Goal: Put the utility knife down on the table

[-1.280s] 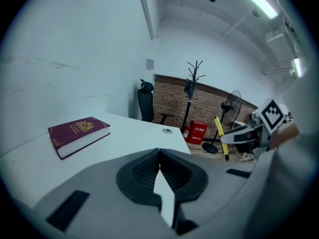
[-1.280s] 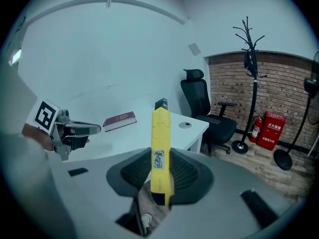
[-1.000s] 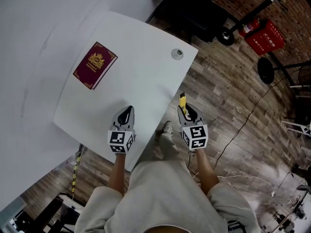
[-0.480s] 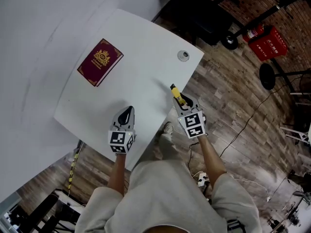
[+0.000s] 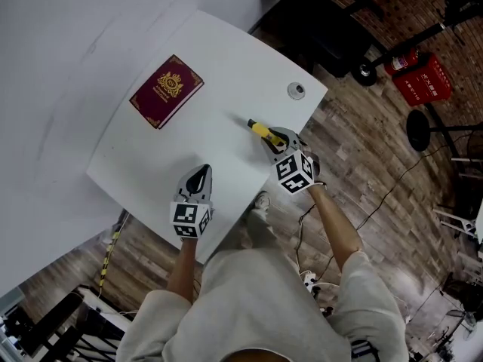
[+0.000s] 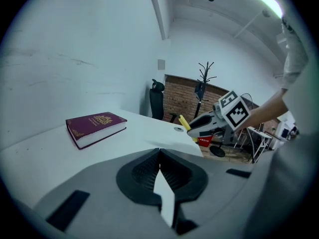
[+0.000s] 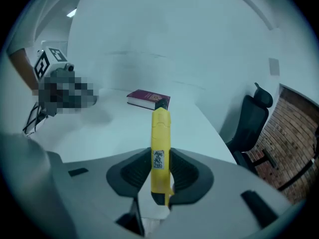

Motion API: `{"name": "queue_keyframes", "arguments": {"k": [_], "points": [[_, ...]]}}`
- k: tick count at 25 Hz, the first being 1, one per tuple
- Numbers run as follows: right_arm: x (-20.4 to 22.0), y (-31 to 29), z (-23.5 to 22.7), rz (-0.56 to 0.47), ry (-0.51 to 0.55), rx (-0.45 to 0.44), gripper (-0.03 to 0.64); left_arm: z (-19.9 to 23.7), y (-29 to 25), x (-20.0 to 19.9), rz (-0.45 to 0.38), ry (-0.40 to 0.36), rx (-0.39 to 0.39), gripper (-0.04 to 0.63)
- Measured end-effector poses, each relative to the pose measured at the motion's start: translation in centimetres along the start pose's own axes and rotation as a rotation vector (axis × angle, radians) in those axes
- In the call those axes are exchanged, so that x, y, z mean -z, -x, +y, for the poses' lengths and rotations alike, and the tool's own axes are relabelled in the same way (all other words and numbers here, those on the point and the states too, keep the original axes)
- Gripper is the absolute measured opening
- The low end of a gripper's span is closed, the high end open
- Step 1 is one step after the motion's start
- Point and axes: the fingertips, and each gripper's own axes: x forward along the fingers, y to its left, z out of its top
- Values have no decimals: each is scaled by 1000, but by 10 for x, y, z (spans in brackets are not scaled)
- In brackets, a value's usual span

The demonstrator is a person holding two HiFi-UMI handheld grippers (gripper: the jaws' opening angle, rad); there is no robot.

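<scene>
Over the right edge of the white counter (image 5: 226, 59), the right tool (image 5: 273, 136) pinches the yellow utility knife (image 5: 260, 130) by its rear half between both pads, the front end pointing out across the surface toward the far left. At the near edge, the left tool (image 5: 198, 176) is pressed together on nothing. A maroon book (image 5: 167, 90) lies flat at the far left, well apart from both.

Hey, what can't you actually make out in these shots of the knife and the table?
- Label print on the utility knife: too small, right gripper view.
- Knife's blade end: overlaps the book in right gripper view; tiny in head view.
- Gap between knife and table: head view looks steeply down.
- Book's title: too small in every view.
</scene>
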Motion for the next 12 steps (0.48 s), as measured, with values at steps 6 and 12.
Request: {"name": "queue_keyframes", "arguments": {"k": [6,12], "points": [[-2,-30,0,74,99,-53,109,3,5,2,1,11,-10,6],[11,-57,-2,172,95,-87,109,8,3,5,7,13,-9,6]]}}
